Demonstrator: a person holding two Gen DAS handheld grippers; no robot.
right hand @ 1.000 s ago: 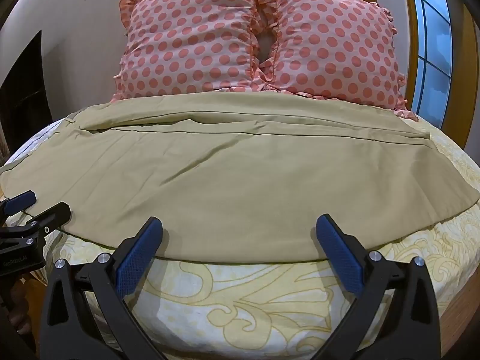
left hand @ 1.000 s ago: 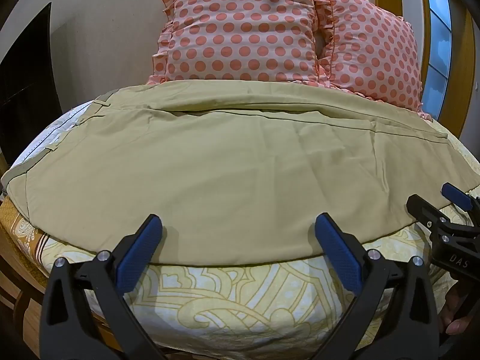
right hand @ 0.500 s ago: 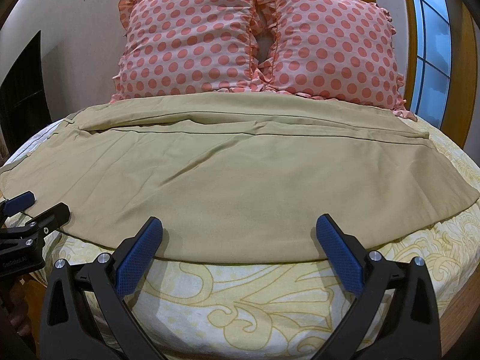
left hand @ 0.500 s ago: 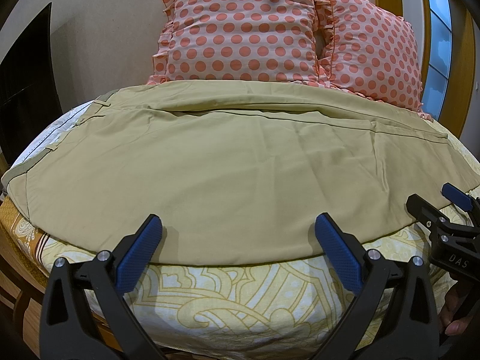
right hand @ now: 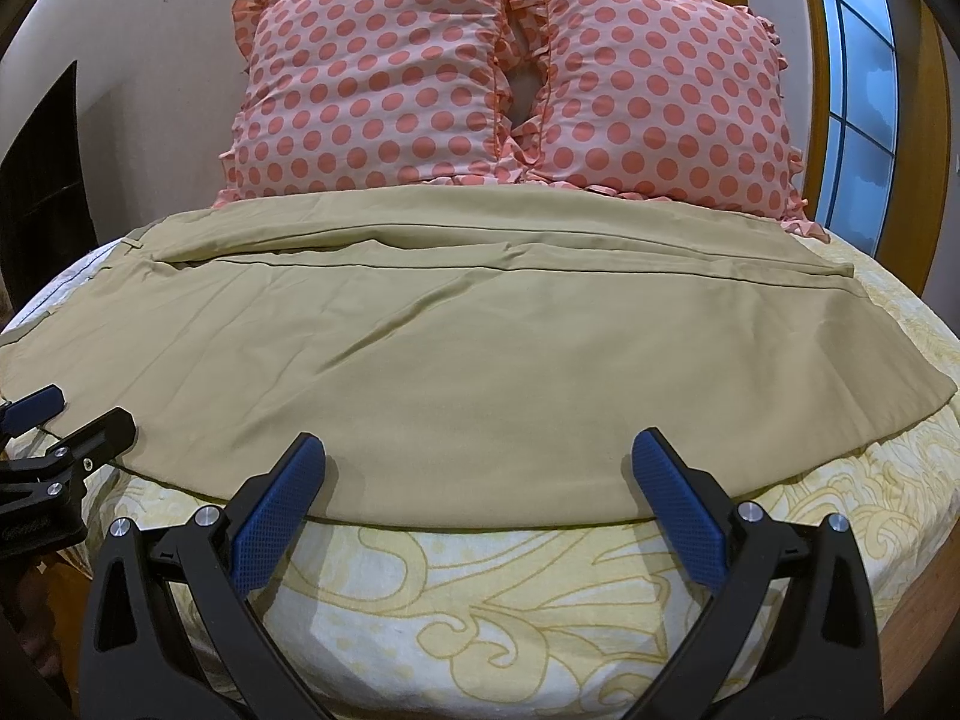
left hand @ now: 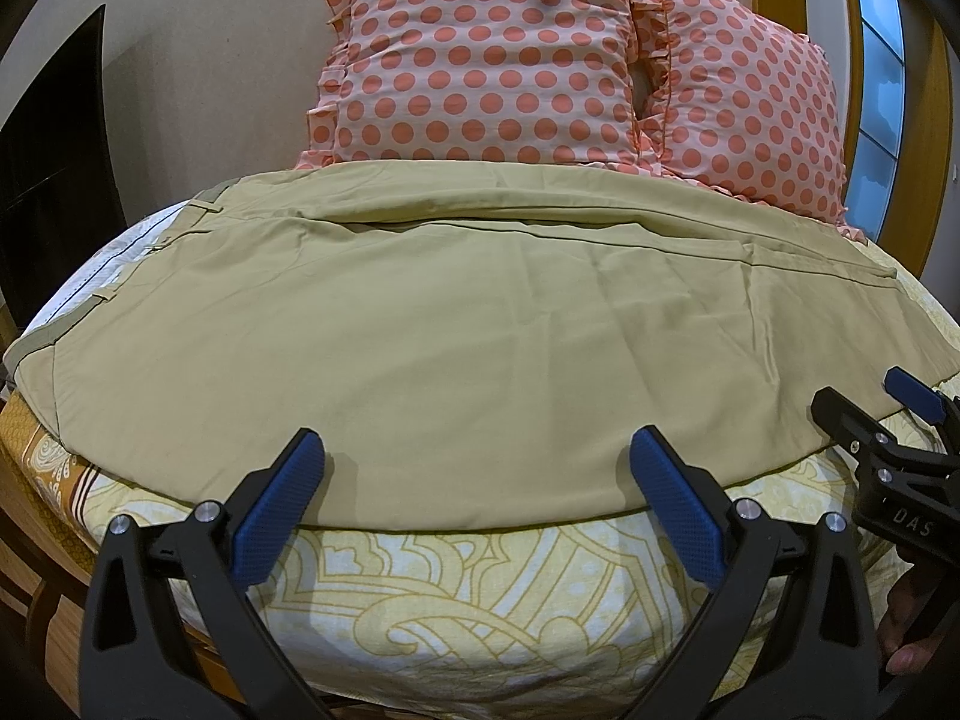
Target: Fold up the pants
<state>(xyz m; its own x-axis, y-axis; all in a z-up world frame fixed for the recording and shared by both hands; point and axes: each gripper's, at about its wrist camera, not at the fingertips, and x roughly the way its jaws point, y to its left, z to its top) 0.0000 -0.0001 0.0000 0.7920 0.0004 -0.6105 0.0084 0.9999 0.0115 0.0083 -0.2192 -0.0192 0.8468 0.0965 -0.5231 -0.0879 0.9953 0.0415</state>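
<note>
Khaki pants [left hand: 456, 348] lie spread flat across the bed, waistband at the left, legs running right; they also fill the right wrist view [right hand: 480, 372]. My left gripper [left hand: 477, 450] is open and empty, its tips just over the pants' near edge. My right gripper [right hand: 477, 450] is open and empty at the same near edge, further right. The right gripper shows at the right of the left wrist view [left hand: 864, 402]. The left gripper shows at the left of the right wrist view [right hand: 66, 414].
Two pink polka-dot pillows [right hand: 510, 78] stand against the wall behind the pants. The yellow patterned bedsheet [right hand: 480, 600] hangs over the near bed edge. A window [right hand: 858, 90] is at the right, a dark opening [left hand: 48, 168] at the left.
Both grippers have moved very slightly; the pants lie as before.
</note>
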